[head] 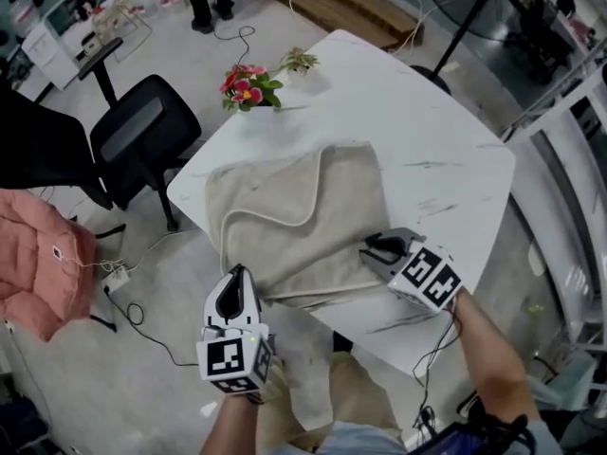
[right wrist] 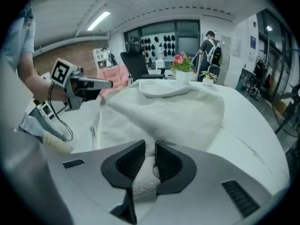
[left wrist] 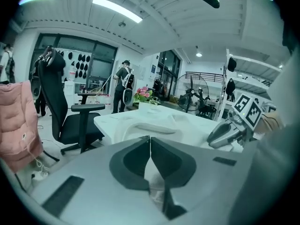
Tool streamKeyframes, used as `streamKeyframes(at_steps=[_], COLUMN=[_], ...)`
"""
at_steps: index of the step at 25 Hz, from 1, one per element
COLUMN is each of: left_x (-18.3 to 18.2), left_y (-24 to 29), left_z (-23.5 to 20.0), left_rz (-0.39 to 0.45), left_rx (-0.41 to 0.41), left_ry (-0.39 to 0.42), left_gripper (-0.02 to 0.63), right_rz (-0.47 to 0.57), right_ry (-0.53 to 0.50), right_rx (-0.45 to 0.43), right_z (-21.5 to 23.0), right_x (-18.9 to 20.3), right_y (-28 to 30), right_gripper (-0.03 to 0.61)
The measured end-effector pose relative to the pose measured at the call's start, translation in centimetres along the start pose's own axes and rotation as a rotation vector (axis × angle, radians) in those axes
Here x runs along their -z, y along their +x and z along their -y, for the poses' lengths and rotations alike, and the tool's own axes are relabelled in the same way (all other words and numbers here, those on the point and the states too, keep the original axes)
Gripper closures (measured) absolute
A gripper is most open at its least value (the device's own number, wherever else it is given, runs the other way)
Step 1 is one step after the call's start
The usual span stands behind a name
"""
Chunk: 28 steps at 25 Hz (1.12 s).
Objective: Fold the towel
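One towel (head: pixel 303 216) is pinched by right gripper (right wrist: pixel 149 145) and, seemingly, left gripper (left wrist: pixel 150 139).

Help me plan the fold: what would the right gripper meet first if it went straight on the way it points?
The towel: the right gripper has its edge between its jaws and points down into the cloth, with the table probably right beneath.
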<state>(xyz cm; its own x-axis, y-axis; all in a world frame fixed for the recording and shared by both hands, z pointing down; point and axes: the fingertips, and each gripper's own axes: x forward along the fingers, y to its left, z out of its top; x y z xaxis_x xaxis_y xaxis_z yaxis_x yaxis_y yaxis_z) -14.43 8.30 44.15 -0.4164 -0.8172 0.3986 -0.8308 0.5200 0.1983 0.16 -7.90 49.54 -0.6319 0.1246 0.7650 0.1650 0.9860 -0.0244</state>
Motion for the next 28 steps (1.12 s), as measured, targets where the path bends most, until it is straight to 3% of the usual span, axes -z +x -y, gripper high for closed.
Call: streamKeyframes(at_steps=[3,10,23,26,28], left_x=[0.7,1.5,2.4,2.7,2.7], left_y=[-0.3,-0.9,-0.9,-1.3,-1.8], left_z=[0.5,2.1,7.1,8.2,9.1], left_rz=[-0.006,-0.011,-0.005,-0.009,-0.011], left_rx=[-0.029,-0.049,0.043,0.051,0.055], left_ry=[-0.001,-0.004,0.0,-0.006,-0.01], left_gripper=[0.604,0.604,0.604,0.604,0.604], right_rz=[-0.026,-0.048,-0.178,-0.175,-0.138], right_ry=[-0.04,0.001,0.157,0.157,0.134], right_rx=[-0.019,-0.007,0.084,0.076,0.059], right_z=[0.2,1.5,2.5,2.3,2.2], right_x=[0.8,4.1,16.6,17.0,15.4], right_y=[0.3,-2.4,-12.1,-12.6,-13.0], right_gripper=[0.507,0.528,0.529,0.528,0.525])
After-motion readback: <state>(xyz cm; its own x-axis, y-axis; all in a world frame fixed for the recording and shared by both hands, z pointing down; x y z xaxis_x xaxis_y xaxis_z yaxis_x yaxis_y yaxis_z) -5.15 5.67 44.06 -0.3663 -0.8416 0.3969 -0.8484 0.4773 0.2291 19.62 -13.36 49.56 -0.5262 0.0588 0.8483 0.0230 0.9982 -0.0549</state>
